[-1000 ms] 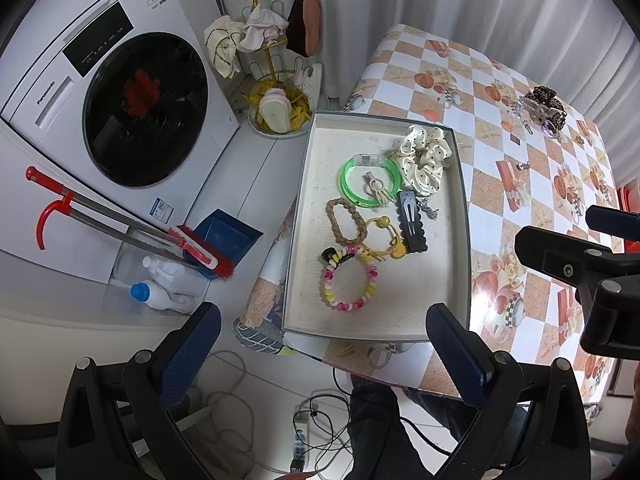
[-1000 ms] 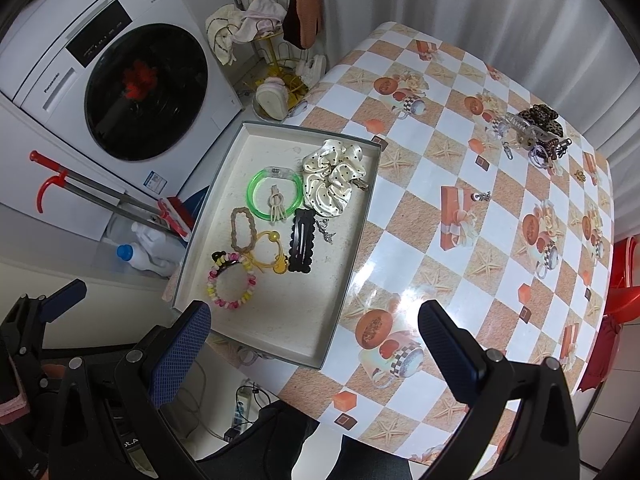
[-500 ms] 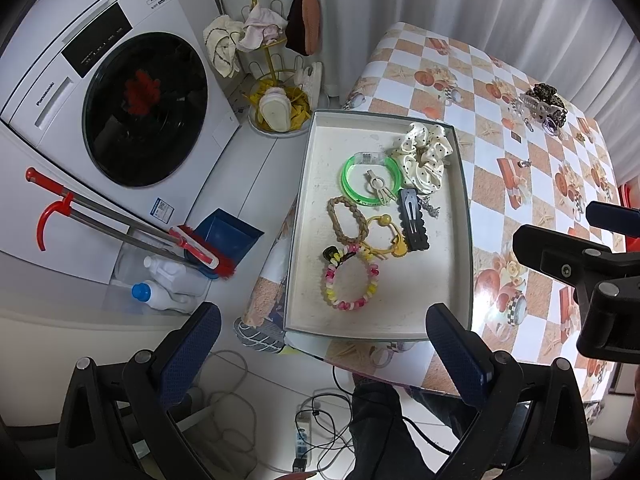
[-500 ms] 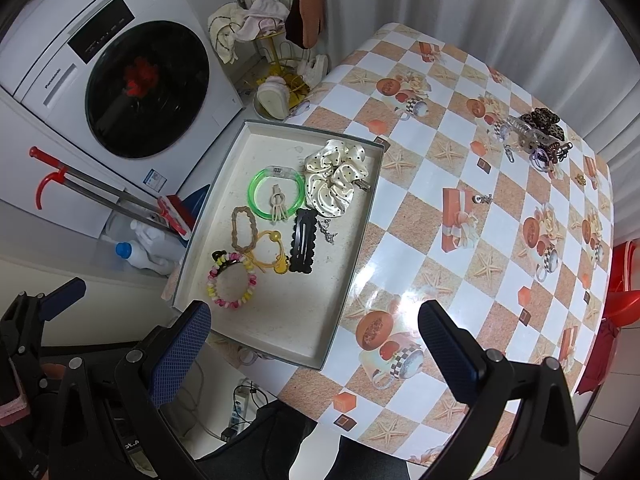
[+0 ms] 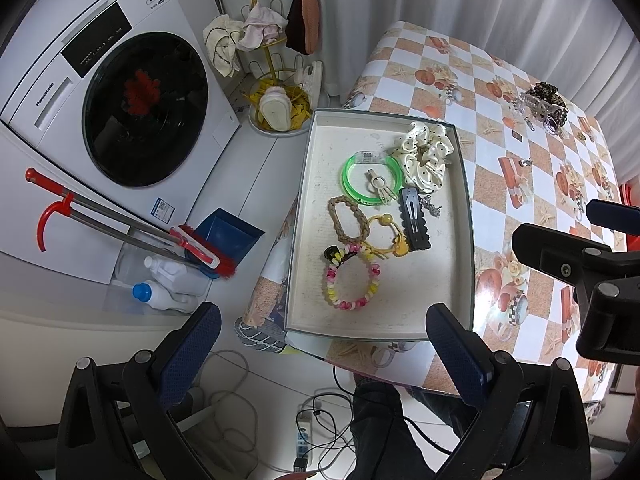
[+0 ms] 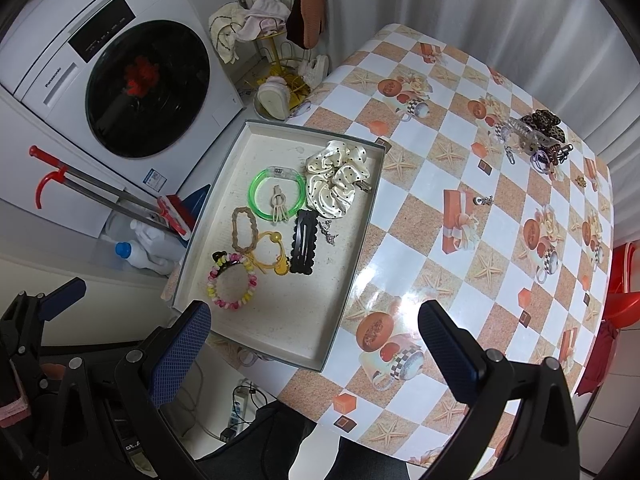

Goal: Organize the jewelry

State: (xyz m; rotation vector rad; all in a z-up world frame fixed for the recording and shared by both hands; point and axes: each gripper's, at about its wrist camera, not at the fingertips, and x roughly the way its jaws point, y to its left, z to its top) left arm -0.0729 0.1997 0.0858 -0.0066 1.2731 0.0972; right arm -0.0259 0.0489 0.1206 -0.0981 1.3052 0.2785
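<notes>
Both tongs hang high above the surface (image 6: pixel 500 240), spread wide and holding nothing: the left tongs (image 5: pixel 320 348) over the near end of the tray (image 5: pixel 466 240), the right tongs (image 6: pixel 316 344) over the tray's near right corner.

The tray lies ahead of both tongs and holds most of the pieces. At its far end sits a cream dotted scrunchie (image 5: pixel 426 156), touching a green bangle (image 5: pixel 372 180) with a pale clip (image 5: pixel 380 190) lying inside the ring. Nearer are a braided tan band (image 5: pixel 347 220), a yellow hair tie (image 5: pixel 386 236), a black snap clip (image 5: pixel 415 218) with a small metal charm (image 5: pixel 431 208) just beside it, and nearest, a pink and yellow bead bracelet (image 5: pixel 352 280). The near half of the tray floor is bare.

Far ahead and right of the right tongs, well apart from the tray, a pile (image 6: pixel 538 136) of leopard claw clips, a clear clip and small rings lies loose. A tiny earring (image 6: pixel 482 200) sits alone between pile and tray.

All of it looks light. The claw clips are likely stiff and slick, best pinched across the body; tangled, one may drag its neighbours. The earring is small and flat, apt to slip, so a low, centred pinch would suit. The scrunchie is soft and forgiving.
</notes>
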